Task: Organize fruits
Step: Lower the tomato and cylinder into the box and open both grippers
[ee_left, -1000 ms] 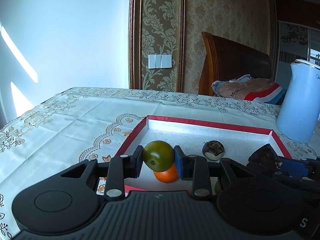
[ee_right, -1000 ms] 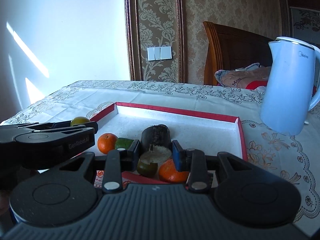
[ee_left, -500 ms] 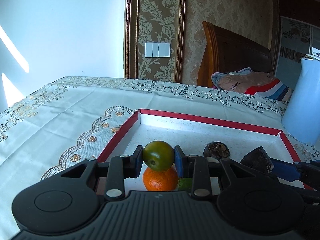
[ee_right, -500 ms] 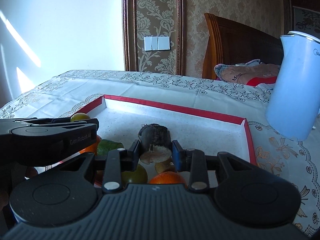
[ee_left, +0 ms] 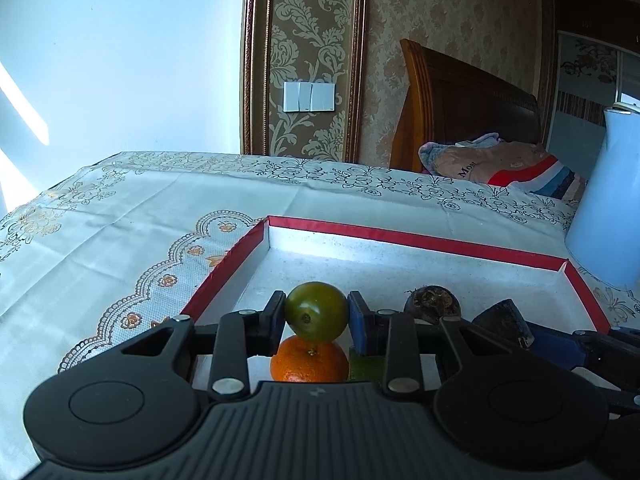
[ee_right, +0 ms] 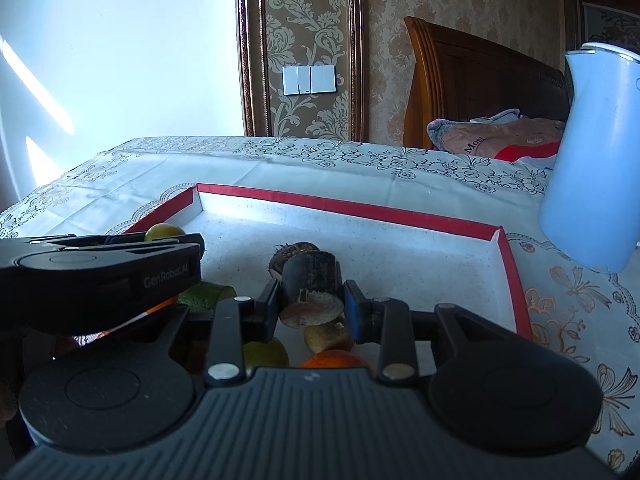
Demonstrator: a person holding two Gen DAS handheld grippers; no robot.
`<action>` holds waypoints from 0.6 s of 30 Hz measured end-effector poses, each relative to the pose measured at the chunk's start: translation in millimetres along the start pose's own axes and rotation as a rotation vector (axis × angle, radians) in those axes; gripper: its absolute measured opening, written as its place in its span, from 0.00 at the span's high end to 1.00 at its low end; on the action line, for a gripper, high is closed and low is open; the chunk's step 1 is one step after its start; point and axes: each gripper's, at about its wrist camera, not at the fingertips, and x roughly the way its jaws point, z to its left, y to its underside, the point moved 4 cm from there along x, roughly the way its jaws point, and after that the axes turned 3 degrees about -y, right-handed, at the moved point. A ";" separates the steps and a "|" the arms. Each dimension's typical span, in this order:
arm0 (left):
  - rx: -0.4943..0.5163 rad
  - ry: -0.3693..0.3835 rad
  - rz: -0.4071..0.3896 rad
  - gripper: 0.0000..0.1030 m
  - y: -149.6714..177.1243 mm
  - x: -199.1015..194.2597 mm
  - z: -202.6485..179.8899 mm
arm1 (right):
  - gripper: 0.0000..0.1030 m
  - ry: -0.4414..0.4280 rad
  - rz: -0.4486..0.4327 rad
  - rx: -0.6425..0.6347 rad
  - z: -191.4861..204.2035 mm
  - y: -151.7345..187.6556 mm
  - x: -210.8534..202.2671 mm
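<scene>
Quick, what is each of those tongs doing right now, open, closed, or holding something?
Left tongs: closed on a green round fruit, above the red-rimmed tray.
Right tongs: closed on a dark stubby cut piece, over the same tray.

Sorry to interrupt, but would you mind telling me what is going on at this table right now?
A person is sorting fruit with two handheld grippers over a red-rimmed tray. The left gripper is shut on a green round fruit, held above an orange in the tray. The right gripper is shut on a dark cut stalk piece, also over the tray. A white kettle stands on the tablecloth beside it.
</scene>
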 end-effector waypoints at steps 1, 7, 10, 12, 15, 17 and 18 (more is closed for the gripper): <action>0.002 -0.002 -0.002 0.69 0.3 0.2 -0.2 | 0.69 -0.002 -0.003 -0.001 0.2 0.4 0.1; 0.006 -0.010 0.004 0.64 2.1 2.6 -0.8 | 0.69 0.003 -0.005 -0.002 0.1 2.3 0.5; 0.007 -0.022 -0.001 0.51 3.7 2.7 0.0 | 0.69 0.000 0.001 -0.001 0.3 4.0 0.5; 0.010 -0.026 -0.005 0.46 3.6 1.9 -0.2 | 0.69 0.005 -0.006 -0.011 1.2 3.7 -0.9; 0.018 -0.031 -0.005 0.37 4.6 1.5 -1.3 | 0.69 0.011 -0.004 -0.013 1.3 4.8 -0.3; 0.020 -0.031 -0.003 0.37 5.3 2.0 -1.8 | 0.69 0.017 -0.004 -0.018 1.3 5.4 -0.1; 0.018 -0.026 0.003 0.37 5.3 2.9 -1.6 | 0.69 0.019 -0.005 -0.019 1.6 5.7 -0.1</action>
